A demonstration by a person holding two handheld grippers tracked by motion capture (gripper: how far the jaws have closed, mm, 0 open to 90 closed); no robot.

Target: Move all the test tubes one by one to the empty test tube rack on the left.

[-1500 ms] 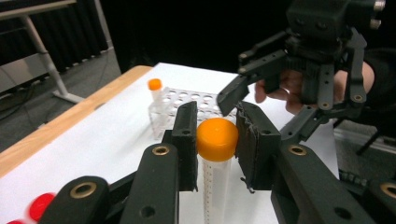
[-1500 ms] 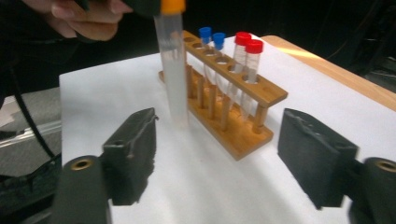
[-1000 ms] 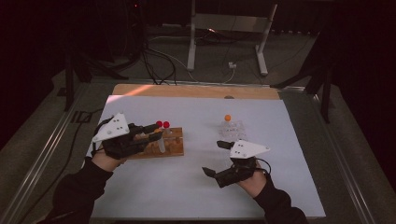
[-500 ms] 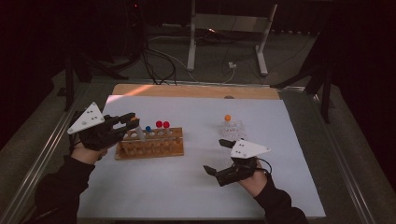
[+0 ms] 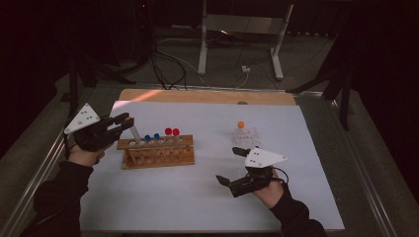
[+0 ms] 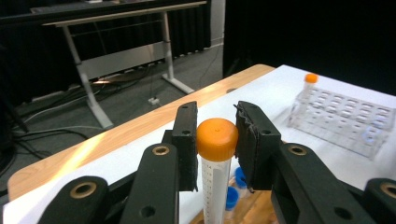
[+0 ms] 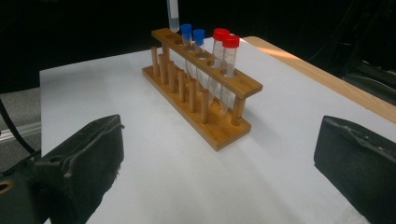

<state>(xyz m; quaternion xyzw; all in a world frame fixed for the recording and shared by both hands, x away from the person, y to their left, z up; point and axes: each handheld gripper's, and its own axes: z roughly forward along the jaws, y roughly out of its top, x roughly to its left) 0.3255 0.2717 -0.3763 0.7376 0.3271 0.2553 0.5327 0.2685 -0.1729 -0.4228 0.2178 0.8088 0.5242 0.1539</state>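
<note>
From the high view, my left tongs (image 5: 124,120) are clamped on an orange-capped tube (image 5: 133,131), which hangs tilted over the left end of the wooden rack (image 5: 158,151), just beside the blue-capped tubes (image 5: 151,138). My right tongs (image 5: 232,166) sit low over the desk (image 5: 197,197), jaws well apart with nothing between them, and the clear rack (image 5: 246,135) stands just beyond them.

In the left gripper view, the pads (image 6: 188,144) press both sides of the tube's orange cap (image 6: 217,139); its graduated body hangs below the tongs, with blue caps near its lower end.

In the right gripper view, both pads stand wide apart, and the wooden rack lies ahead between them, holding two blue-capped and two red-capped tubes (image 7: 224,51).
</note>
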